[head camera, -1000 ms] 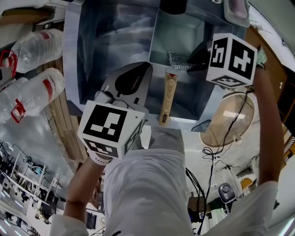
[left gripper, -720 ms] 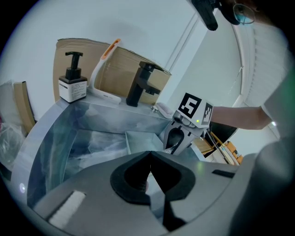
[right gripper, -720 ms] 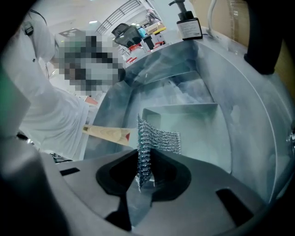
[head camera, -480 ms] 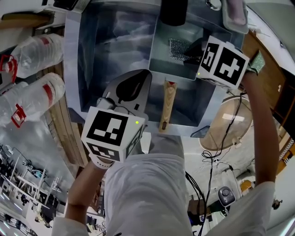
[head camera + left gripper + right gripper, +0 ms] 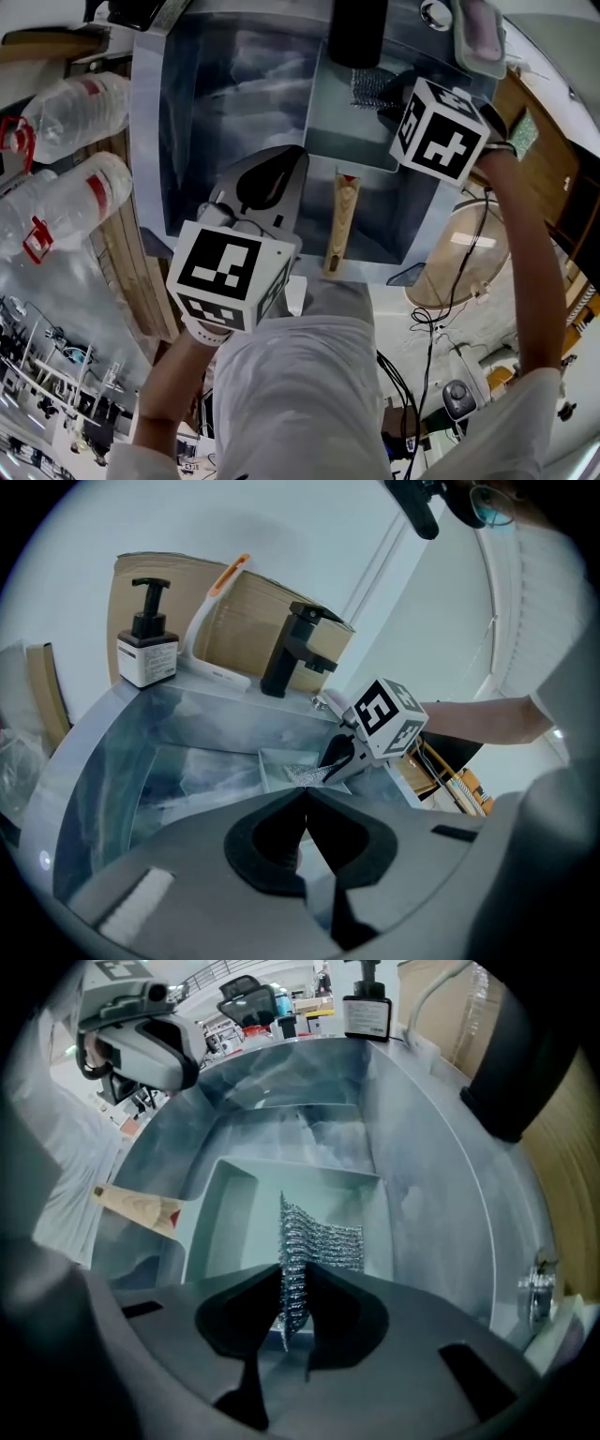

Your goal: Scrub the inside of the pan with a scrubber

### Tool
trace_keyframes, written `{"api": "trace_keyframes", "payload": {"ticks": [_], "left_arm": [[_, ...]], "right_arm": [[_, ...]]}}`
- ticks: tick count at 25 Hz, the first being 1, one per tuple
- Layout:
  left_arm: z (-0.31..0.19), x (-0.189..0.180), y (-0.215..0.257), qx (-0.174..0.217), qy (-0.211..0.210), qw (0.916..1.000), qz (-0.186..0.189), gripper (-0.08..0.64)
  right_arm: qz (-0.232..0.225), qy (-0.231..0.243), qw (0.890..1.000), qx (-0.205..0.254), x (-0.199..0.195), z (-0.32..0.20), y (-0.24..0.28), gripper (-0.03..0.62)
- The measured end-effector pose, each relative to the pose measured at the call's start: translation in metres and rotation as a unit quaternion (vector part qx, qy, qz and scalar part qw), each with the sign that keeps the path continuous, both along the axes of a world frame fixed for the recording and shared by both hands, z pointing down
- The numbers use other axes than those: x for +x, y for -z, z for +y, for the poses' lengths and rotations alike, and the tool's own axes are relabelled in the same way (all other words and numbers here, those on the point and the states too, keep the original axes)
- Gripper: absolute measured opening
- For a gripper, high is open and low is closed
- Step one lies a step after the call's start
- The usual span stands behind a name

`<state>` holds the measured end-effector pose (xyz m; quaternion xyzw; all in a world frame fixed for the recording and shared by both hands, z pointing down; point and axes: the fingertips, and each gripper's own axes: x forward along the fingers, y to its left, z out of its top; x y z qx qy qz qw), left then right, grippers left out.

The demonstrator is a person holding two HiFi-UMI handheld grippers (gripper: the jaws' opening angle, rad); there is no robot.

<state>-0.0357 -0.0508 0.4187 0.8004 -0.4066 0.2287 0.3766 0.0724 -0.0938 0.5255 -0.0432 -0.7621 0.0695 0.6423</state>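
Observation:
A square grey pan [image 5: 342, 127] with a wooden handle [image 5: 339, 220] lies in the steel sink [image 5: 187, 112]. My right gripper [image 5: 293, 1283] is shut on a silver mesh scrubber [image 5: 319, 1237], which hangs over the pan's far part [image 5: 234, 1213]. In the head view the scrubber [image 5: 372, 89] shows just left of the right gripper's marker cube. My left gripper [image 5: 277, 164] hovers over the sink's near edge, left of the handle. Its jaws meet at the tips with nothing between them [image 5: 305, 797]. From the left gripper view, the right gripper [image 5: 330, 764] and scrubber [image 5: 302, 773] are straight ahead.
A black faucet [image 5: 291, 649] and a soap pump bottle [image 5: 147, 649] stand on the sink's far rim. Two plastic bottles [image 5: 66, 206] lie left of the sink. A round glass lid [image 5: 464, 244] and cables lie to the right.
My right gripper has carried the scrubber away from me and a little left, toward the pan's far side. The left gripper has barely moved.

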Motion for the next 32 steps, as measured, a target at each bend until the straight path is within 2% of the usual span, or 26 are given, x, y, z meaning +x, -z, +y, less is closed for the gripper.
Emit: {"api": "trace_keyframes", "payload": {"ticks": [5, 10, 15, 17, 24, 32], "left_arm": [[-0.001, -0.001, -0.001, -0.002, 0.006, 1.0, 0.004, 0.006], [-0.002, -0.003, -0.001, -0.002, 0.009, 1.0, 0.004, 0.006], [-0.001, -0.005, -0.003, -0.002, 0.01, 0.9999, 0.002, 0.006], [0.001, -0.004, -0.003, -0.002, 0.009, 1.0, 0.002, 0.006], [0.003, -0.001, 0.002, 0.001, 0.008, 1.0, 0.004, 0.006], [0.005, -0.003, 0.012, 0.01, 0.019, 0.9997, 0.011, 0.006]], "right_arm": [[0.026, 0.039, 0.998, 0.052, 0.0, 0.001, -0.008, 0.067], [0.034, 0.025, 0.994, 0.105, -0.002, -0.002, -0.013, 0.066], [0.049, 0.049, 0.979, 0.193, -0.002, -0.009, -0.011, 0.064], [0.045, 0.045, 0.975, 0.213, -0.005, -0.009, -0.008, 0.064], [0.031, 0.05, 0.976, 0.21, -0.008, 0.002, 0.017, 0.064], [0.038, 0.169, 0.969, 0.174, 0.01, 0.023, 0.043, 0.064]]}}
